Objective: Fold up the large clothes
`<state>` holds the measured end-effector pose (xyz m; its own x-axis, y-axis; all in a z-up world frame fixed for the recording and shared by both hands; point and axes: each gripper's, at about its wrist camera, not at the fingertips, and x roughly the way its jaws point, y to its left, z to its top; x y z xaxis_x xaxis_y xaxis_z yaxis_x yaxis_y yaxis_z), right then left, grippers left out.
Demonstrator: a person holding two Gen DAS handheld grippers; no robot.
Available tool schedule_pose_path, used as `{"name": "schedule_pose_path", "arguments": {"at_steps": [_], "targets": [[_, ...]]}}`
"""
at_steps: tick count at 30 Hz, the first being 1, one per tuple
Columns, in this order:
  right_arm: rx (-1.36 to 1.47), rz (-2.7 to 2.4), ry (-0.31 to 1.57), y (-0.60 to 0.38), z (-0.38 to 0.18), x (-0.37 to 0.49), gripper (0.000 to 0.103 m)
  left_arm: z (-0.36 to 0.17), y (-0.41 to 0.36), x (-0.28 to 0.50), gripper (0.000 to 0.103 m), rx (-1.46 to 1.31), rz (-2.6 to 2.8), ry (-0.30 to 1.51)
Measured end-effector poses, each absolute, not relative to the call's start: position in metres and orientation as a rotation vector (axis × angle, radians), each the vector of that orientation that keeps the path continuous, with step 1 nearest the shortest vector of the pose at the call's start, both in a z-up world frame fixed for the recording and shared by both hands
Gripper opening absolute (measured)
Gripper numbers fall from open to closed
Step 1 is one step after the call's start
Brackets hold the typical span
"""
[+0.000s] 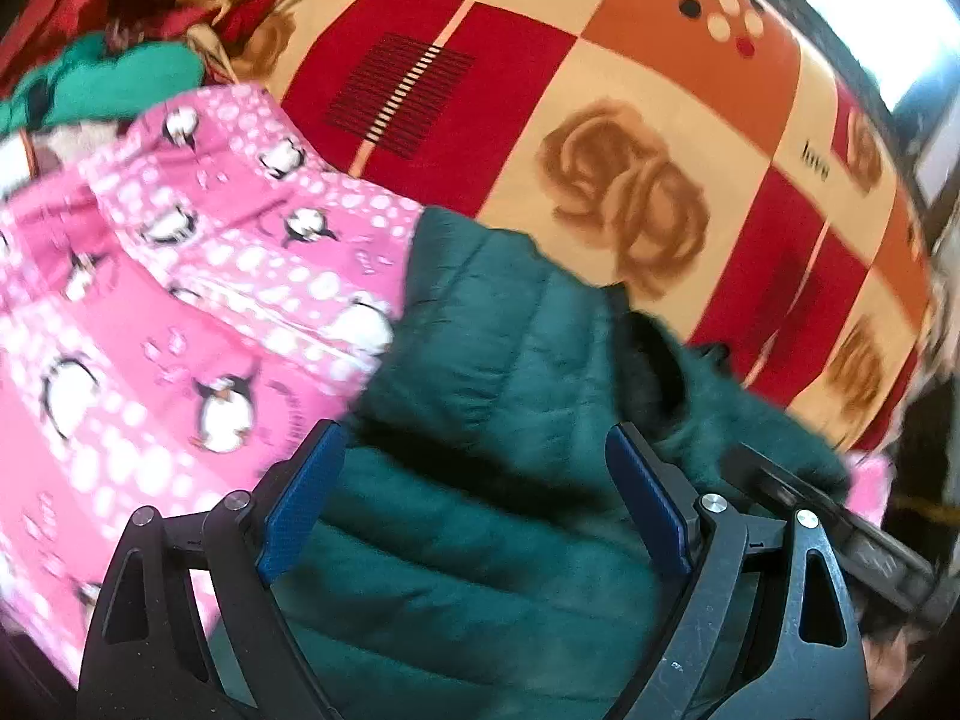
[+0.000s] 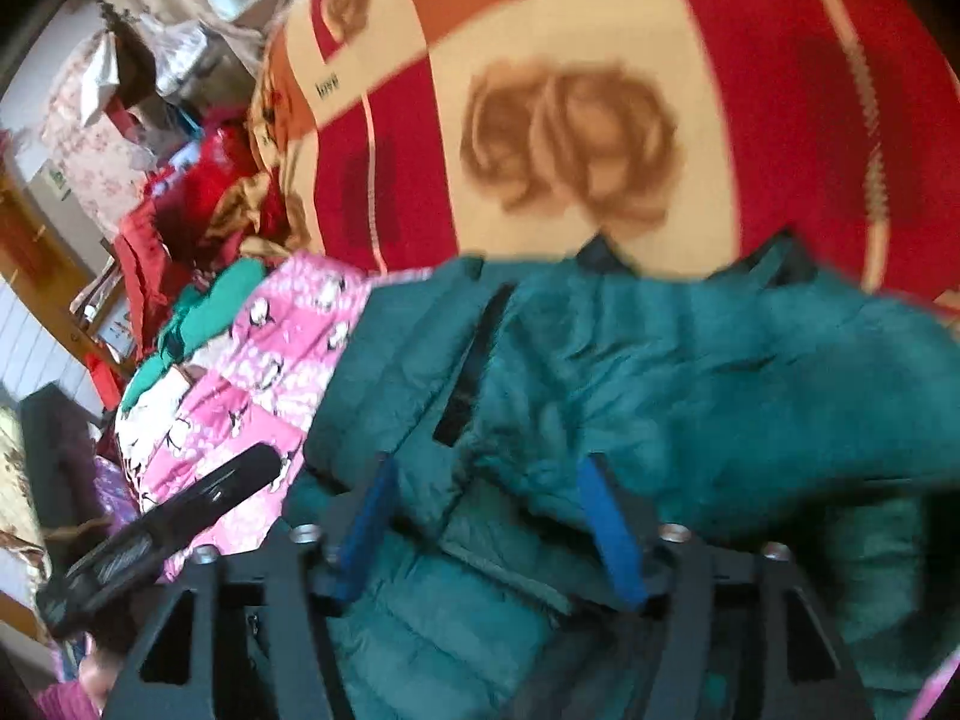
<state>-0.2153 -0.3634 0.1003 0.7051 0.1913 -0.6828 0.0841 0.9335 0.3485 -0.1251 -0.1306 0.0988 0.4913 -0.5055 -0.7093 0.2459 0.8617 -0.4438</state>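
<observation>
Lying across the bed: green puffer jacket (image 1: 516, 336) (image 2: 690, 360), filling the lower centre of both frames, on a patchwork bedspread (image 1: 600, 90) (image 2: 570, 30) of red, orange and cream squares.
Left gripper (image 1: 474, 480): released, blue pads spread wide, jacket fabric in the gap and beneath.
Right gripper (image 2: 489, 516): released too, pads apart over bunched jacket folds.
Beside jacket: pink penguin-print garment (image 1: 180, 300) (image 2: 270, 360), touching its edge at frame left.
Upper left: green cloth (image 1: 120, 81) (image 2: 198, 324).
</observation>
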Motion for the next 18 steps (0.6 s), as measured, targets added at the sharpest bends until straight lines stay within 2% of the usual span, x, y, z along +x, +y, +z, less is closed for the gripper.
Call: {"name": "schedule_pose_path", "arguments": {"at_steps": [2, 4, 10, 15, 16, 17, 18], "targets": [[0.365, 0.032, 0.751, -0.377, 0.120, -0.236, 0.065, 0.101, -0.140, -0.124, 0.089, -0.332, -0.481, 0.972], [0.374, -0.017, 0.736, -0.396, 0.133, -0.255, 0.075, 0.103, -0.155, -0.123, 0.089, -0.325, -0.502, 0.994], [0.442, -0.191, 0.681, -0.463, 0.157, -0.316, 0.075, 0.110, -0.213, -0.130, 0.089, -0.249, -0.551, 0.989], [0.512, -0.306, 0.636, -0.510, 0.155, -0.356, 0.076, 0.093, -0.255, -0.120, 0.087, -0.172, -0.559, 1.025], [0.525, -0.323, 0.634, -0.516, 0.153, -0.361, 0.075, 0.089, -0.259, -0.117, 0.065, -0.158, -0.563, 1.035], [0.531, -0.337, 0.636, -0.520, 0.151, -0.364, 0.075, 0.084, -0.264, -0.114, 0.029, -0.137, -0.555, 1.052], [0.537, -0.351, 0.642, -0.523, 0.148, -0.366, 0.075, 0.081, -0.268, -0.111, 0.024, -0.110, -0.544, 1.080]]}}
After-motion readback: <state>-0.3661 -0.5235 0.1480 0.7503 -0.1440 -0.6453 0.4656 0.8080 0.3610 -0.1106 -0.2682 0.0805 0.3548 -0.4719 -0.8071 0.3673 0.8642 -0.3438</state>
